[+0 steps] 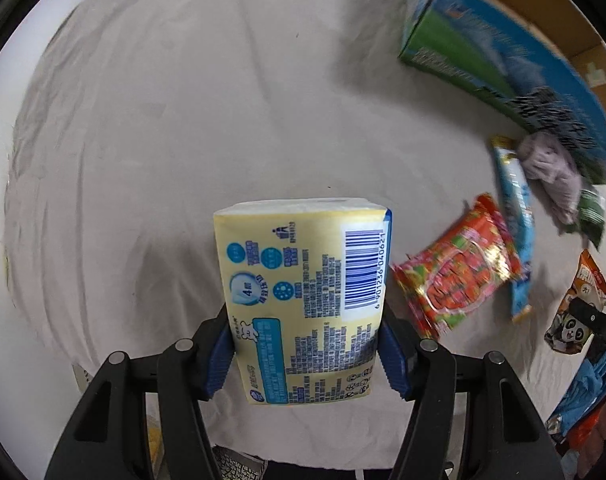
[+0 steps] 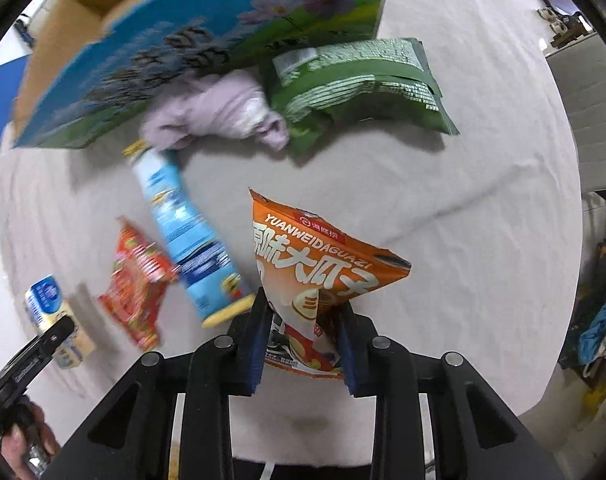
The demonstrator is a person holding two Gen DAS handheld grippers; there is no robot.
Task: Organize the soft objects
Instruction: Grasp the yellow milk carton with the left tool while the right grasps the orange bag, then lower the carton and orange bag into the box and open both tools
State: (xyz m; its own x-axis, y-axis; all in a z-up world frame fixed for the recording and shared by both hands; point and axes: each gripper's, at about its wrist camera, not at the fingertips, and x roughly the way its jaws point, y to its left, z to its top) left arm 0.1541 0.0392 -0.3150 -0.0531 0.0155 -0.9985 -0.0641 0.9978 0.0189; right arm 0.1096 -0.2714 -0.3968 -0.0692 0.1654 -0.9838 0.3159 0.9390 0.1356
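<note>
My left gripper (image 1: 307, 354) is clamped on the yellow tissue pack (image 1: 303, 300), lifted over the grey cloth (image 1: 183, 120); my right gripper (image 2: 303, 344) pinches the orange seed bag (image 2: 323, 276) above it; the red snack packet (image 1: 459, 268) lies beside the printed box (image 2: 207, 40).

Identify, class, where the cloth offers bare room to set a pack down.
Bare cloth stretches ahead and left of the tissue pack. More lies right of the orange seed bag, below the green bag. Crowded: beside the box, around red packet and blue packet.
</note>
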